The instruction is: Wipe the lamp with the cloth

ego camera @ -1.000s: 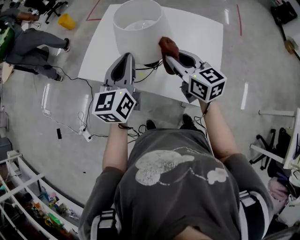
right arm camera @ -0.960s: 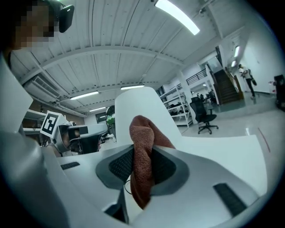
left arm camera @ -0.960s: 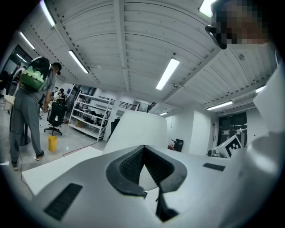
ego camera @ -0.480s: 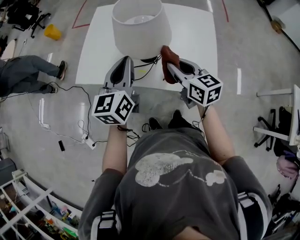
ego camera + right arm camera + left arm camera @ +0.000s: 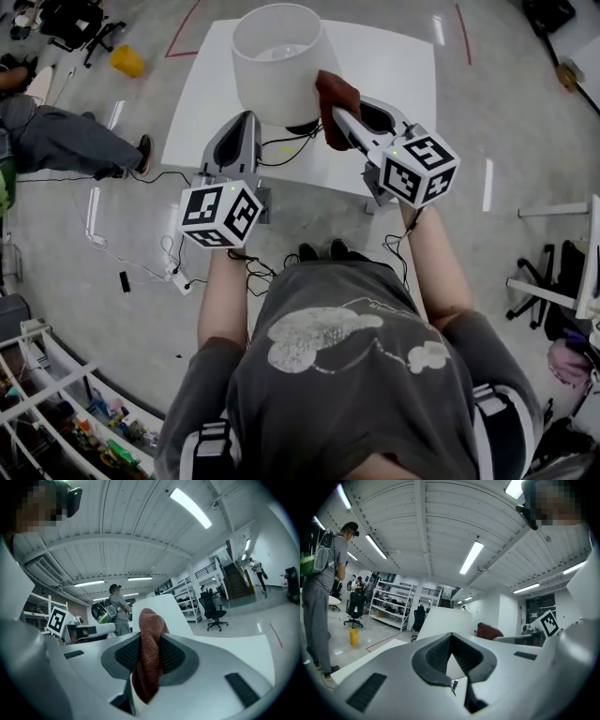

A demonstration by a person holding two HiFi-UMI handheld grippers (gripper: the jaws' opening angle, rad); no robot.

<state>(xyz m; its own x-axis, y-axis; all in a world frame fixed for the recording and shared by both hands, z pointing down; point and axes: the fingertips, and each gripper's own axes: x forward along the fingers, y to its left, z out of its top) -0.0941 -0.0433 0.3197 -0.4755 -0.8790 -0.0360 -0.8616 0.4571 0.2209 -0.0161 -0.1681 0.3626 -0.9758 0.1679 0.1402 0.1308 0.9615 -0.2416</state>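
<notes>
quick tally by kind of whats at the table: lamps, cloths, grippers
lamp: 1
cloth: 1
grippers: 2 (left gripper shut with nothing in it, right gripper shut on the cloth)
total: 4

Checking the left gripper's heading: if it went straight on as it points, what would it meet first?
Probably the lamp shade, straight ahead of the left gripper, whose jaws are together and empty; how near is unclear.
</notes>
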